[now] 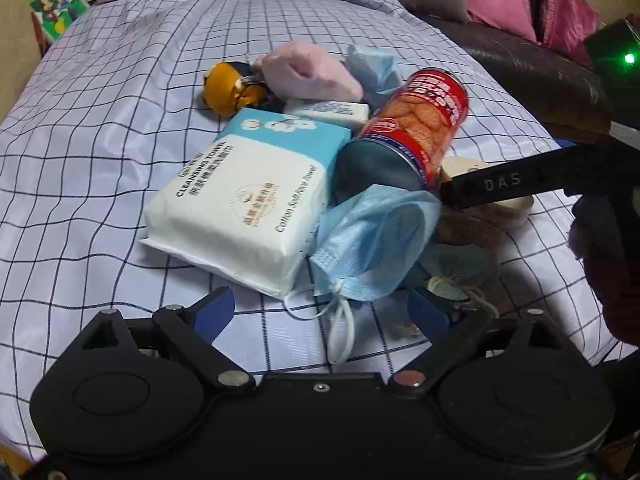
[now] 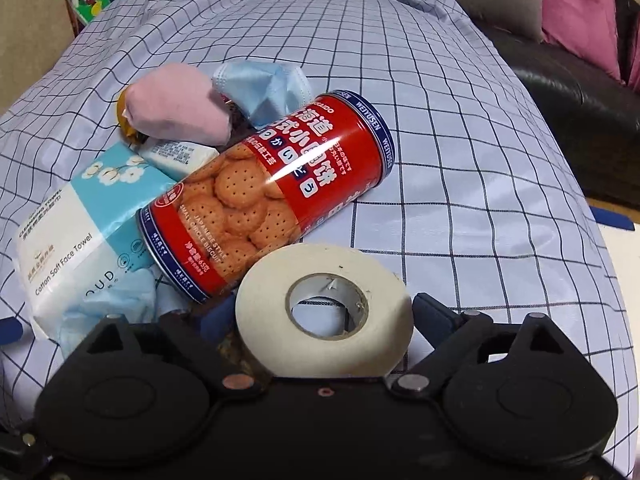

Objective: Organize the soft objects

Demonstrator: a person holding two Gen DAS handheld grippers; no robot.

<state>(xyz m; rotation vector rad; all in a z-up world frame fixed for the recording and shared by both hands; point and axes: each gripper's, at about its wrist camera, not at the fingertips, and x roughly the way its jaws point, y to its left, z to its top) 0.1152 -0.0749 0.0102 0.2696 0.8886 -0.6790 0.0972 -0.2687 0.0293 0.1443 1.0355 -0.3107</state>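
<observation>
**Soft indoor light, curved edges, a little blur**

The room is moderately bright with even light from above, a touch cool on the checked cloth (image 1: 120, 160). Shadows are soft and short, darkest beneath the towel pack (image 1: 240, 196) and the blue mask (image 1: 372, 240). A white streak of glare runs along the biscuit can (image 2: 272, 204). A green lamp (image 1: 629, 58) flares at the right edge of the left view. Grid lines bow hard toward the borders, and the corners fall dark. Print on the packs is slightly smeared; the sofa (image 2: 580, 100) behind sits dim and soft.
</observation>
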